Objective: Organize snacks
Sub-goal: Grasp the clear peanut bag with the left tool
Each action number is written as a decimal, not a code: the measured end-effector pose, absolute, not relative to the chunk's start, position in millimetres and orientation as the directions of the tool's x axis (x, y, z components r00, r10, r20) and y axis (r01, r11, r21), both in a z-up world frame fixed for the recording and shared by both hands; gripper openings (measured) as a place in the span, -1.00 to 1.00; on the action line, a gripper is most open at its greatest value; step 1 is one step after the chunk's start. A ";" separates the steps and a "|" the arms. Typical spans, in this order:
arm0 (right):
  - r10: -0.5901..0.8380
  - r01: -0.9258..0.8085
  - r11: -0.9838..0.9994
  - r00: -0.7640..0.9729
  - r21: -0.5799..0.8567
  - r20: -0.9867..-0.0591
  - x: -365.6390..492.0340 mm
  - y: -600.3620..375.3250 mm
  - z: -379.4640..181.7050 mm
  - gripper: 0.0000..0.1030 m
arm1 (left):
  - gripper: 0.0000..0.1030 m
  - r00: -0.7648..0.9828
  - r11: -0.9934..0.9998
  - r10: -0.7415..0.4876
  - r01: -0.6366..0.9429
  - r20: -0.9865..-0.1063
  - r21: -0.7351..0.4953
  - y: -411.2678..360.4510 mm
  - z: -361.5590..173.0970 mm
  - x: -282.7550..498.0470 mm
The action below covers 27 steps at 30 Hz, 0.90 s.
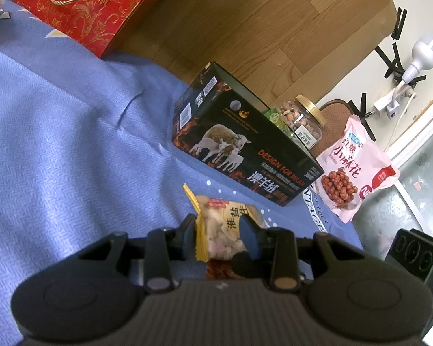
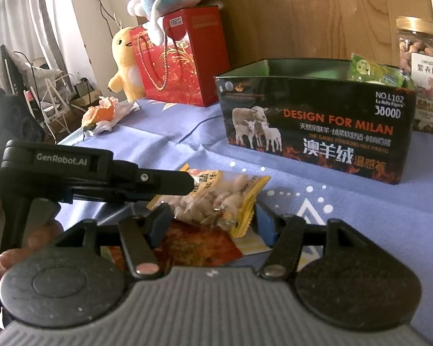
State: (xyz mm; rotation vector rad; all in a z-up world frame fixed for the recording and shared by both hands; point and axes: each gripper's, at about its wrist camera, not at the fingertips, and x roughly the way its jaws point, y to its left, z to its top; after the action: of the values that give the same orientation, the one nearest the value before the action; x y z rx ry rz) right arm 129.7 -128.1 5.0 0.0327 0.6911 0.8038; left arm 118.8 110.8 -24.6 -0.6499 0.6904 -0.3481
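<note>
My left gripper (image 1: 220, 230) is shut on a clear-and-yellow peanut packet (image 1: 225, 230), held just above the blue cloth. In the right wrist view the left gripper (image 2: 192, 186) comes in from the left, gripping the same packet (image 2: 216, 199). My right gripper (image 2: 213, 225) is open, its fingers either side of the packet's lower edge, above a red-orange packet (image 2: 193, 245) on the cloth. The open black box (image 1: 245, 150) (image 2: 317, 121) stands beyond, with a green packet (image 2: 372, 70) inside.
A nut jar (image 1: 303, 118) (image 2: 424, 69) and a pink snack bag (image 1: 352, 170) sit beside the box. A red gift bag (image 1: 80, 5) (image 2: 184, 57), plush toys (image 2: 127, 60) and orange peel on tissue (image 2: 104, 114) lie at the far side of the blue cloth (image 1: 57, 129).
</note>
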 end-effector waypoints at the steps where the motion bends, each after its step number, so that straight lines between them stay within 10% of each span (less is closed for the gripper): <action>1: 0.672 -0.654 0.704 0.487 0.277 -0.557 129.4 -127.5 5.1 0.33 | -0.36 0.726 0.750 -0.498 0.085 -0.475 -0.656 110.9 -24.7 118.7; 27: 0.656 -0.672 0.705 0.494 0.228 -0.571 127.0 -121.8 5.2 0.44 | -0.31 0.725 0.745 -0.503 0.087 -0.471 -0.661 111.8 -24.8 119.3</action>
State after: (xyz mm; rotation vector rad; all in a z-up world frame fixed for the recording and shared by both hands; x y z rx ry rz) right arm 127.0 -121.8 5.2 -0.0259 0.6813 0.8049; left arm 119.3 111.8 -24.8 -0.6568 0.6901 -0.3529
